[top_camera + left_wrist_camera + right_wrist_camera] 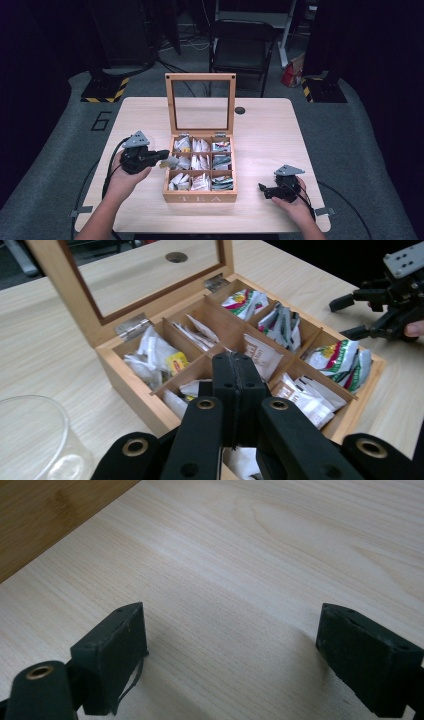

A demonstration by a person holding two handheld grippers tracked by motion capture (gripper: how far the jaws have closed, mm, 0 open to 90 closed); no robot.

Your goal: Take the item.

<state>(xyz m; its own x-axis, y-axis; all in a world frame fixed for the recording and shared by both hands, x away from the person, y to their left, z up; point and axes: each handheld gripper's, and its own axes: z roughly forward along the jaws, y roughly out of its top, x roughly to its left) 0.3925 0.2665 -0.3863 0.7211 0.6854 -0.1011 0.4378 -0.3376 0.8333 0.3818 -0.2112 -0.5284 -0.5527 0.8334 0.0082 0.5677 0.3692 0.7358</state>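
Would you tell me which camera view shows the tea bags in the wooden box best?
The left gripper view: the tea bags are close, wrappers distinct. The high view shows them small across nine compartments; the right gripper view looks at bare table.

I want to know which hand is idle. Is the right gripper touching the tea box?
Apart. The high view shows bare table between the right gripper and the tea box.

A light wooden table (265, 125) stands on grey floor (350, 130) in a dim, dark-walled room. Beyond its far edge sits a black folding chair (241, 47). Yellow-and-black striped stand bases (105, 90) flank the far corners.
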